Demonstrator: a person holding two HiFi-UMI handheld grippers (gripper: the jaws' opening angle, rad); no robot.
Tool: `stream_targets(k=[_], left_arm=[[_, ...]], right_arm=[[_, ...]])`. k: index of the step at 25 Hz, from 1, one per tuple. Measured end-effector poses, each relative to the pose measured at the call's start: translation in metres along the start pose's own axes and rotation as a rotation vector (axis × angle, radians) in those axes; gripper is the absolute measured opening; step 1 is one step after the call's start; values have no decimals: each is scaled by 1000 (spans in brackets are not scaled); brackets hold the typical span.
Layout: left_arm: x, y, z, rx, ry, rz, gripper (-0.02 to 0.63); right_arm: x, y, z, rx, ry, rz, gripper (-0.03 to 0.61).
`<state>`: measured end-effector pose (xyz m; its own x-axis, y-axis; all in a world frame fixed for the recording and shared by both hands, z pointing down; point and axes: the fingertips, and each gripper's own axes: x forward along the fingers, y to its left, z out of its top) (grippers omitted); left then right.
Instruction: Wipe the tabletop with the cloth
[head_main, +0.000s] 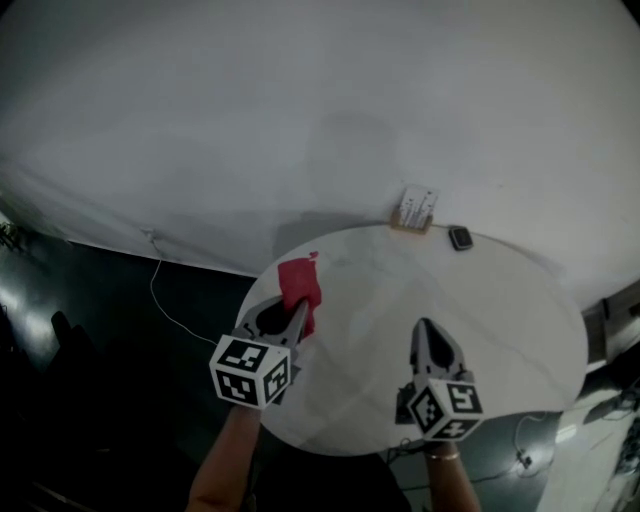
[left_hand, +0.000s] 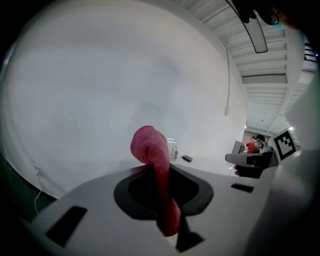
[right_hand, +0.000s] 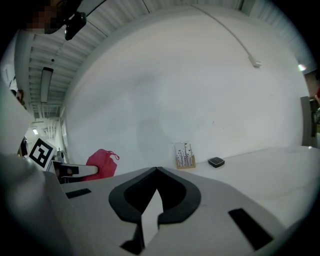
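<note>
A red cloth (head_main: 298, 284) sits bunched over the left part of the round white table (head_main: 520, 330). My left gripper (head_main: 297, 314) is shut on it. In the left gripper view the cloth (left_hand: 152, 150) runs up between the closed jaws and folds over past the tips of my left gripper (left_hand: 161, 175). My right gripper (head_main: 428, 330) hovers over the table's near middle, shut with nothing in it. In the right gripper view the jaws of that gripper (right_hand: 156, 171) meet at the tips, and the cloth (right_hand: 102, 163) shows to the left.
A small card stand (head_main: 416, 211) stands at the table's far edge against the white wall, with a small black object (head_main: 460, 238) beside it. A thin cable (head_main: 165, 300) hangs to the dark floor left of the table. The table's edge lies just under my left gripper.
</note>
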<state>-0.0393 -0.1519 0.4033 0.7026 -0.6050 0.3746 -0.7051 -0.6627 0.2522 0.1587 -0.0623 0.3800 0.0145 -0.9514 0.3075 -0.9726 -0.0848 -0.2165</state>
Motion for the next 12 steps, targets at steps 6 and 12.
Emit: stream_targets(k=[6,12], left_arm=[[61,-6,10,-5,54,-48,54],[135,-28,2,-49,146,-148,54]], right_arm=[[24,-31,-6,2,35,-29,2],[45,-54,-9,19,64,-25,2]])
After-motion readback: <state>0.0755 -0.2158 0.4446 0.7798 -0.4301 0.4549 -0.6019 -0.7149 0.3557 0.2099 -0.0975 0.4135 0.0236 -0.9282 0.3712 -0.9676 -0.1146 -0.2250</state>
